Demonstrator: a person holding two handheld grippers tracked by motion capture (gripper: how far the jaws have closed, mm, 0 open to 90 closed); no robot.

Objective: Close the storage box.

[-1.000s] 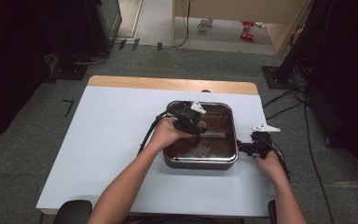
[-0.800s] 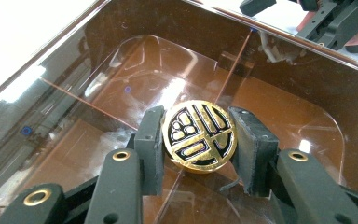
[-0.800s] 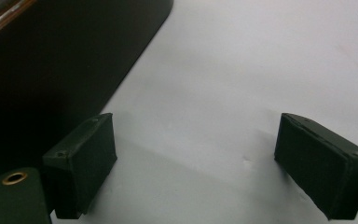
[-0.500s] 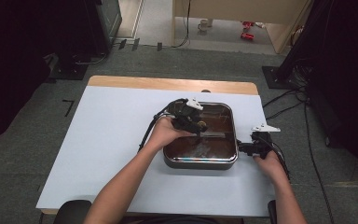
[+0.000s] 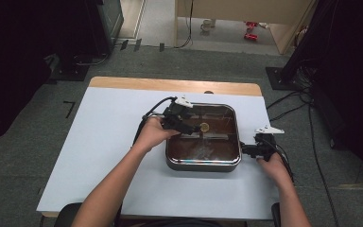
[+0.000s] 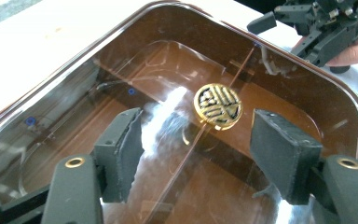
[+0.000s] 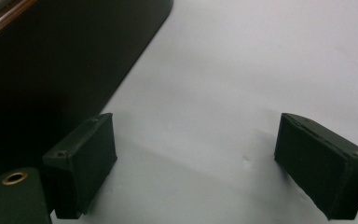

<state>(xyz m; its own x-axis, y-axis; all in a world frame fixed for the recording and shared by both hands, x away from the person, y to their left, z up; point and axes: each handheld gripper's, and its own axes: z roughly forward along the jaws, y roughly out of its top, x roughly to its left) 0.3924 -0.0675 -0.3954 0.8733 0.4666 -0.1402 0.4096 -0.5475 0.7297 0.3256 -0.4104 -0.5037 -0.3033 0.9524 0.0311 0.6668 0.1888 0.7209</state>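
Observation:
A square dark pan stands on the table under a brown-tinted glass lid with a round gold knob at its middle. My left gripper hovers over the lid's left half. Its jaws have just been opening and now stand open, with the knob just beyond the pads and untouched. My right gripper rests open beside the pan's right side, with nothing but bare table between its pads. It also appears in the left gripper view as the far gripper.
The white table top has free room to the left of the pan and in front of it. Its wooden far edge lies behind the pan. Cables trail from both grippers. Dark stands and gear surround the table on the floor.
My left gripper has opened off the gold knob and drawn back to the left and slightly up. The lid stays on the pan. The right hand has not moved.

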